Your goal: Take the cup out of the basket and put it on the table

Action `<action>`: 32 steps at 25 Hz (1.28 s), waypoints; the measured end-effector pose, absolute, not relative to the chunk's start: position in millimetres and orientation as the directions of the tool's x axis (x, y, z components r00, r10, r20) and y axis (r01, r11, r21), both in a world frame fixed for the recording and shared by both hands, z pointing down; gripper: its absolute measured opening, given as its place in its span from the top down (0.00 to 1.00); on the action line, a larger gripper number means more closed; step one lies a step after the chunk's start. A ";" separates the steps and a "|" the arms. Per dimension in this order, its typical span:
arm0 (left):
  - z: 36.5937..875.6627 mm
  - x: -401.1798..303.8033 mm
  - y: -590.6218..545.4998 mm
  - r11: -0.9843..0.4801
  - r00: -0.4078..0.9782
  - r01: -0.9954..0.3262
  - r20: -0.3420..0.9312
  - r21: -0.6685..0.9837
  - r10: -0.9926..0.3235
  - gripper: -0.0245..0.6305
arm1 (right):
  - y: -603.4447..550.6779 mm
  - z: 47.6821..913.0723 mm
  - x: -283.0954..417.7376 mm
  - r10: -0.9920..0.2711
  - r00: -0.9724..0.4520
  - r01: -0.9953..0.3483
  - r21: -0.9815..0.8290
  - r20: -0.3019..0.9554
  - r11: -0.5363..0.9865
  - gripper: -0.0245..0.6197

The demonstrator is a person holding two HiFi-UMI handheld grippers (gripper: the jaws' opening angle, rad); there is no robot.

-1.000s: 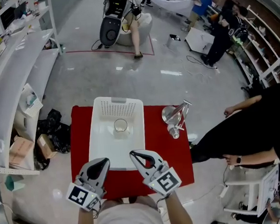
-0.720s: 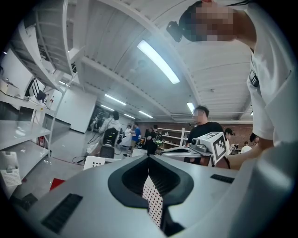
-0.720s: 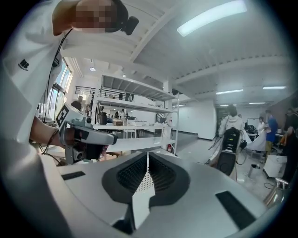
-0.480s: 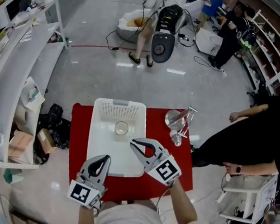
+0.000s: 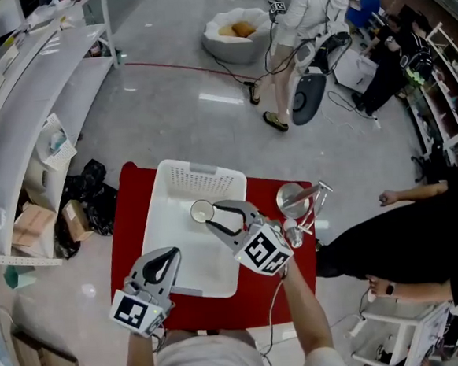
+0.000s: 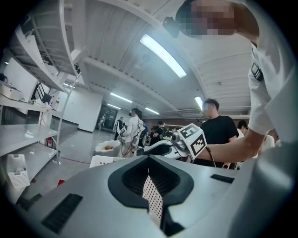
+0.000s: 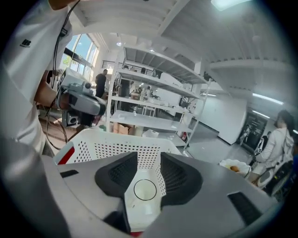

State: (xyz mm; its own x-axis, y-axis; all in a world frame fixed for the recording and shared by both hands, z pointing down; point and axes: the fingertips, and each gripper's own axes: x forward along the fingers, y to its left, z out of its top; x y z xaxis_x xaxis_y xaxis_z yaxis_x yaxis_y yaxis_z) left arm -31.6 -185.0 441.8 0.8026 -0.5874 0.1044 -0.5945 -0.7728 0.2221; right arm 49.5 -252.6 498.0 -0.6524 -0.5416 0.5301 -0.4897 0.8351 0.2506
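Note:
A clear glass cup [image 5: 201, 212] stands upright in the far half of the white basket [image 5: 174, 192] on the red table [image 5: 127, 226]. My right gripper [image 5: 214, 214] reaches down into the basket, its tips just right of the cup. Its jaws have just been opening and stand partly open, pressing on nothing. In the right gripper view the cup [image 7: 145, 189] shows in the gap of the right gripper [image 7: 149, 159], in front of the perforated basket wall [image 7: 111, 149]. My left gripper [image 5: 171, 254] hovers shut over the basket's near left corner; the left gripper [image 6: 150, 161] holds nothing.
A shiny metal bowl with a metal stand [image 5: 297, 200] sits on the table right of the basket. A person in black [image 5: 406, 223] stands at the table's right side. White shelves [image 5: 17, 100] and bags and boxes [image 5: 74, 214] line the floor at left.
My right gripper has moved forward and down into the basket toward the cup, and its jaws have parted. The left gripper has crept forward a little. People in the background have shifted.

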 end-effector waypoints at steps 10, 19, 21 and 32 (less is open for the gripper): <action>453.2 -23.3 -201.8 -0.766 0.797 -0.603 0.128 0.223 -0.591 0.95 | -276.5 567.9 31.1 -0.308 -0.521 -0.147 0.271 0.796 0.951 0.58; 449.8 -19.7 -210.3 -0.764 0.800 -0.596 0.106 0.247 -0.590 0.95 | -278.5 619.4 28.0 -0.139 -0.369 -0.009 0.146 0.919 0.989 0.42; 450.9 -20.3 -212.1 -0.763 0.800 -0.596 0.105 0.250 -0.590 0.95 | -281.1 628.1 32.8 -0.108 -0.317 0.004 0.116 0.942 0.993 0.41; 456.0 -19.9 -216.8 -0.764 0.807 -0.585 0.103 0.270 -0.582 0.95 | -280.6 662.8 32.9 0.029 -0.112 0.125 -0.015 0.993 0.992 0.33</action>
State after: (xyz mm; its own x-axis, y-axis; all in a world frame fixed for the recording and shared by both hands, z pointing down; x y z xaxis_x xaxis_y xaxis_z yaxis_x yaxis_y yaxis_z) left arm -19.9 -216.8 456.0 0.8070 -0.5815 0.1026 -0.5852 -0.7645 0.2705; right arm 32.9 -280.6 662.8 -0.1125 0.0294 0.9932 0.1252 0.9920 -0.0152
